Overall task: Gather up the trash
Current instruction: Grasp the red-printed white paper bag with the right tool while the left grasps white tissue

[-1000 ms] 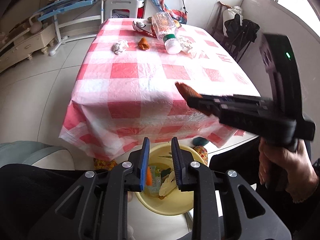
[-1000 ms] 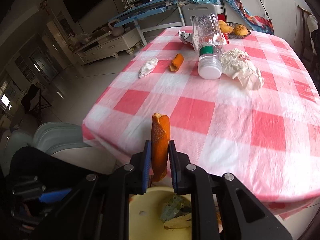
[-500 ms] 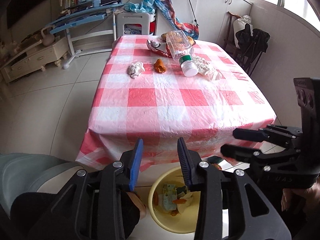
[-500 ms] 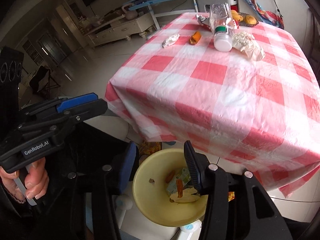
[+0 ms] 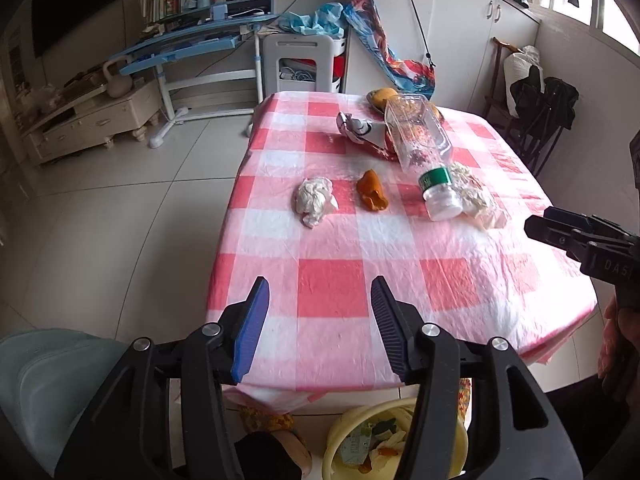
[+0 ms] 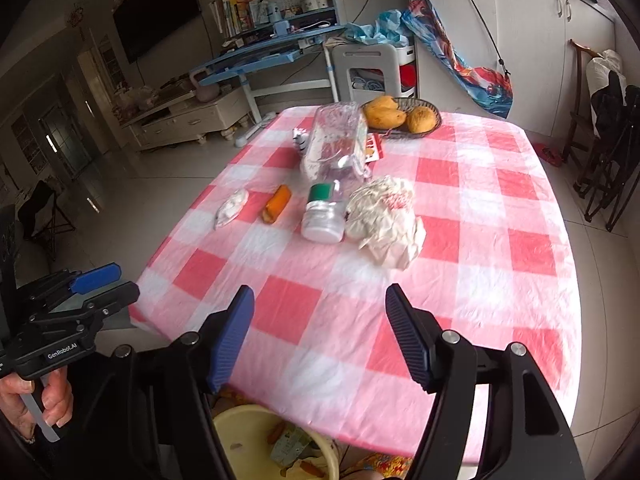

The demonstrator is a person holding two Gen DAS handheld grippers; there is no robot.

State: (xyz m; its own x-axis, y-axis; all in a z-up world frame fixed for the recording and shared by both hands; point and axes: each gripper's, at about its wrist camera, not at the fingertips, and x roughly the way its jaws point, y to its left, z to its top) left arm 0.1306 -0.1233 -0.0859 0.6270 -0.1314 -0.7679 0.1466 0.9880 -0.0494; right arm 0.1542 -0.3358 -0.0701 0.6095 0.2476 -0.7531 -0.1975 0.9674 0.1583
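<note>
On the red-and-white checked table (image 5: 328,292) (image 6: 500,280) lie a crumpled white tissue (image 5: 315,201) (image 6: 231,208), an orange peel (image 5: 371,191) (image 6: 277,203), a toppled clear plastic bottle (image 5: 420,140) (image 6: 334,160) with a white cap, a larger crumpled paper wad (image 5: 476,198) (image 6: 384,220) and a red-white wrapper (image 5: 362,130). The yellow trash bowl (image 5: 340,440) (image 6: 240,424) stands on the floor under the near table edge, holding scraps. My left gripper (image 5: 318,324) and right gripper (image 6: 320,336) hover over the near table edge, jaws opening, nothing between them.
A basket (image 6: 416,128) with orange fruit sits at the table's far end. A blue desk (image 5: 192,44), white stool (image 5: 302,60) and low cabinet (image 5: 88,120) stand beyond. Dark chairs (image 6: 608,152) line the right wall. A grey-green cushion (image 5: 44,384) is near left.
The right gripper let its orange peel go into the yellow bowl, and both grippers' jaws widened. Both views then swung up from the bowl toward the table.
</note>
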